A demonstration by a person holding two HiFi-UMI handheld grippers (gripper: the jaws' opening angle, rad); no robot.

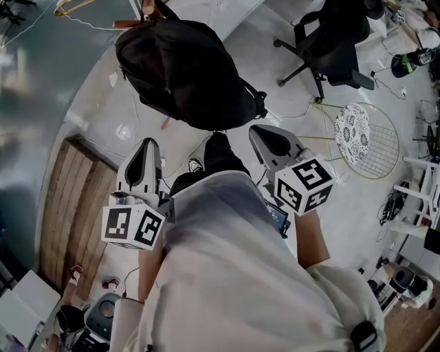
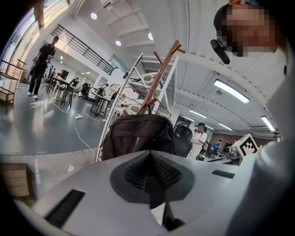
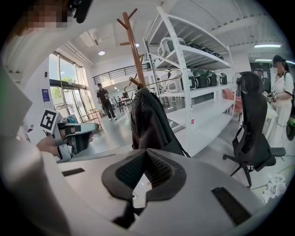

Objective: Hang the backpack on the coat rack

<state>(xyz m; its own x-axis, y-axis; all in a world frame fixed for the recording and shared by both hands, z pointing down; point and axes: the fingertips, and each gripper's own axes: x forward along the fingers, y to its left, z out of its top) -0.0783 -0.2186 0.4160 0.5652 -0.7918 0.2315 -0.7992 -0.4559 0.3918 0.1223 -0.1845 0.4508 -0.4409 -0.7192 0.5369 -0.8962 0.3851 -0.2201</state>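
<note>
Head view. A black soft fabric backpack (image 1: 185,72) hangs from the brown wooden coat rack (image 1: 146,12), clear of the floor, with nothing gripping it. The left gripper (image 1: 148,146) and the right gripper (image 1: 260,132) sit close to the person's body, both apart from the bag. The right tip looks the nearer to the bag's lower end. Count: one backpack, one coat rack, two grippers, one black office chair (image 1: 330,41).

Left gripper view. The jaws are pressed together, pads meeting, nothing between them. The backpack (image 2: 138,133) lies straight ahead beyond the tips, its long axis upright. The coat rack (image 2: 159,73) rises above it with pegs branching off the pole.

Right gripper view. The jaws are fully closed and empty. The backpack (image 3: 150,122) lies ahead and a little above the tips, seen side-on, hanging upright against the pole of the coat rack (image 3: 133,46). A white metal shelving unit (image 3: 193,78) stands behind it, and the office chair (image 3: 251,124) is well off to the right. The left gripper (image 3: 76,133) shows at the left edge.

Judgement: the hang looks done. The bag lies forward of both jaws, so drawing straight back would keep them clear of it.
</note>
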